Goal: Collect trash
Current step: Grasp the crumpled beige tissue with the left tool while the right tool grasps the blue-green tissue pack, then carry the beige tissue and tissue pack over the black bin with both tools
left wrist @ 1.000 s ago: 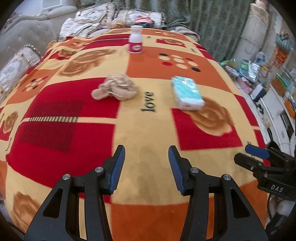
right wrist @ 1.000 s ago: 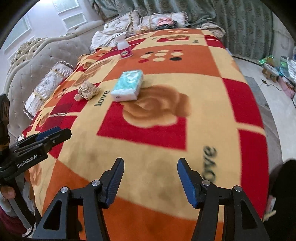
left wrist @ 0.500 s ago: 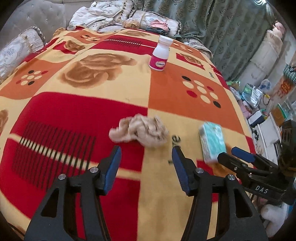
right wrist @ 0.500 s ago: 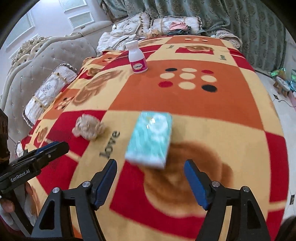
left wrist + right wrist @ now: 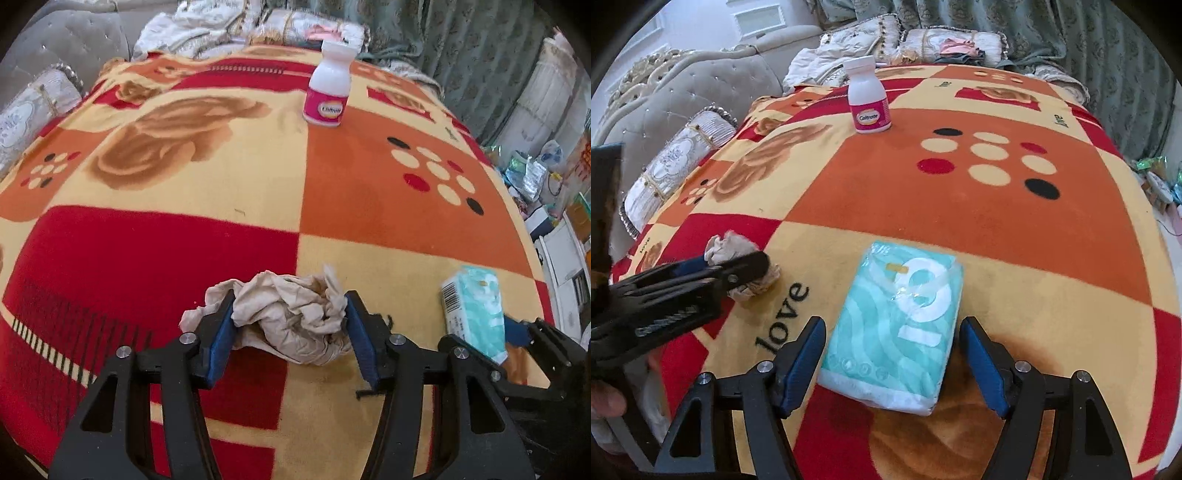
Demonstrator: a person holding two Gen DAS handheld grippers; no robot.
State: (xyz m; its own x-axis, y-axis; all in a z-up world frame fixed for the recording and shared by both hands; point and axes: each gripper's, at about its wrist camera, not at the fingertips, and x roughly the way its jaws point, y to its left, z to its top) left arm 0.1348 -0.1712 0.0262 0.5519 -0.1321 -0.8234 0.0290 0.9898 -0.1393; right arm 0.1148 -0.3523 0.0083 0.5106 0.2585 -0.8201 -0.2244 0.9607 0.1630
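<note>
A crumpled beige tissue (image 5: 291,317) lies on the patterned blanket (image 5: 229,177). My left gripper (image 5: 290,332) is open, its blue pads on either side of the tissue, touching or nearly touching it. In the right wrist view the tissue (image 5: 738,251) shows at left behind the left gripper. A teal tissue pack (image 5: 897,336) lies flat between the open jaws of my right gripper (image 5: 892,363); it also shows in the left wrist view (image 5: 474,314). A white bottle with a pink label (image 5: 868,98) stands upright far back; it shows in the left wrist view too (image 5: 328,88).
Pillows and bedding (image 5: 916,40) lie at the head of the bed. A grey tufted headboard (image 5: 683,96) and a bolster cushion (image 5: 672,166) are at left. Clutter on the floor (image 5: 535,177) is off the bed's right side.
Both grippers have moved forward over the bed. The left one now straddles the crumpled tissue and the right one straddles the teal pack. Both stay open.
</note>
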